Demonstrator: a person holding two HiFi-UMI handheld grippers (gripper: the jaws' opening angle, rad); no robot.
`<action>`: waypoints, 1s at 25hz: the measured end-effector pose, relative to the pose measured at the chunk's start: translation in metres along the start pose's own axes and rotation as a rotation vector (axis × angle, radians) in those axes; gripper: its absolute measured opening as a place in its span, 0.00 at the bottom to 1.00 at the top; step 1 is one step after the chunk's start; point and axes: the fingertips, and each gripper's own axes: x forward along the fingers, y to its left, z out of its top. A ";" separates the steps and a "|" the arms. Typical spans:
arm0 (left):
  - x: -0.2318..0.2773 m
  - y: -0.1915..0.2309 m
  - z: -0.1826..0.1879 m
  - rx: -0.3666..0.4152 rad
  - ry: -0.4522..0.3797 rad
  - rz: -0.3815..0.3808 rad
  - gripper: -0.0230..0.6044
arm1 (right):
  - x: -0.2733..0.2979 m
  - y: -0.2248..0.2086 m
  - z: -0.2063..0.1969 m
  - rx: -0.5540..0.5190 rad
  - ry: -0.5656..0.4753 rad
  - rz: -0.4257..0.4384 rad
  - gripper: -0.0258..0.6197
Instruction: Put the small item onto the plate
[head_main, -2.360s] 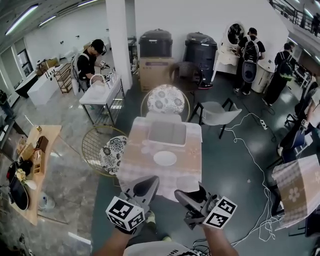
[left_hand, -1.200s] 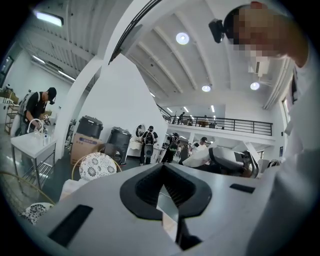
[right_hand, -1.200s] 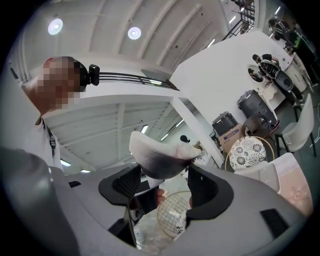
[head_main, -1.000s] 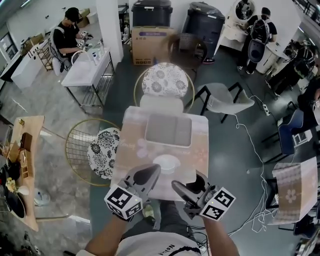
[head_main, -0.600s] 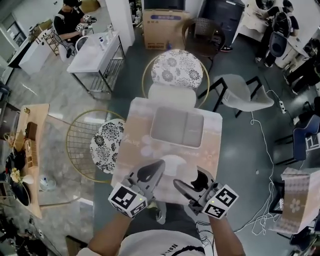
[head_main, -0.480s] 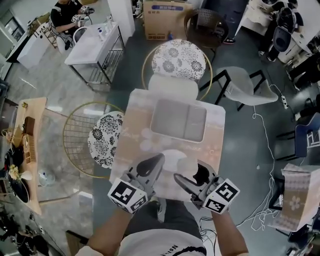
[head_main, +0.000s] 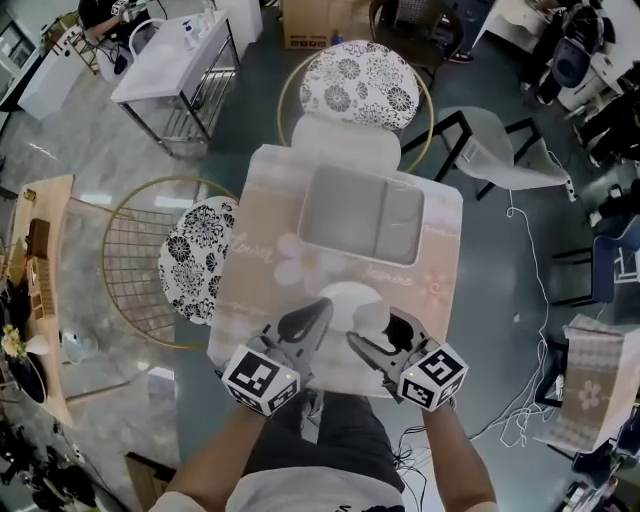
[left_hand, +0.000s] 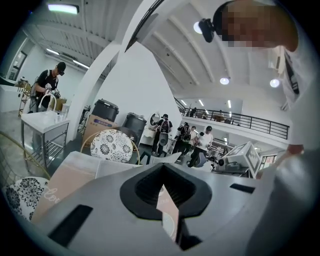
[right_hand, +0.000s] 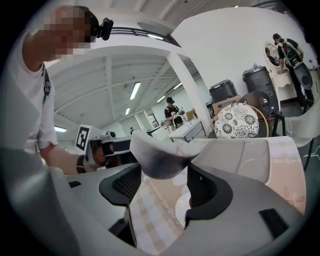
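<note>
A round white plate (head_main: 338, 298) lies on the near half of the pink-clothed table (head_main: 260, 270). My right gripper (head_main: 372, 330) hovers at the plate's near right rim, shut on a small white item (head_main: 372, 316). In the right gripper view that pale item (right_hand: 159, 156) bridges both jaws, with the plate (right_hand: 181, 212) below it. My left gripper (head_main: 314, 314) sits at the plate's near left rim. In the left gripper view its jaws (left_hand: 163, 189) are closed to a thin slit with nothing between them.
A grey tray (head_main: 360, 215) rests on the table's far half. Floral-cushioned wire chairs stand at the far side (head_main: 358, 85) and at the left (head_main: 195, 260). A white chair (head_main: 505, 150) and floor cables (head_main: 520, 300) lie to the right.
The view has tilted down and closed in on the table. Both grippers have moved forward from the near edge to the plate's near rim, the right one still shut on the white item.
</note>
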 end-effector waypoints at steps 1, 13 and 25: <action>0.001 0.002 -0.007 0.001 0.007 -0.003 0.04 | 0.004 -0.005 -0.010 -0.020 0.030 -0.005 0.49; 0.026 0.025 -0.060 0.031 0.055 -0.019 0.04 | 0.037 -0.059 -0.098 -0.229 0.348 -0.060 0.49; 0.033 0.045 -0.096 -0.002 0.083 0.014 0.04 | 0.053 -0.092 -0.161 -0.353 0.613 -0.100 0.39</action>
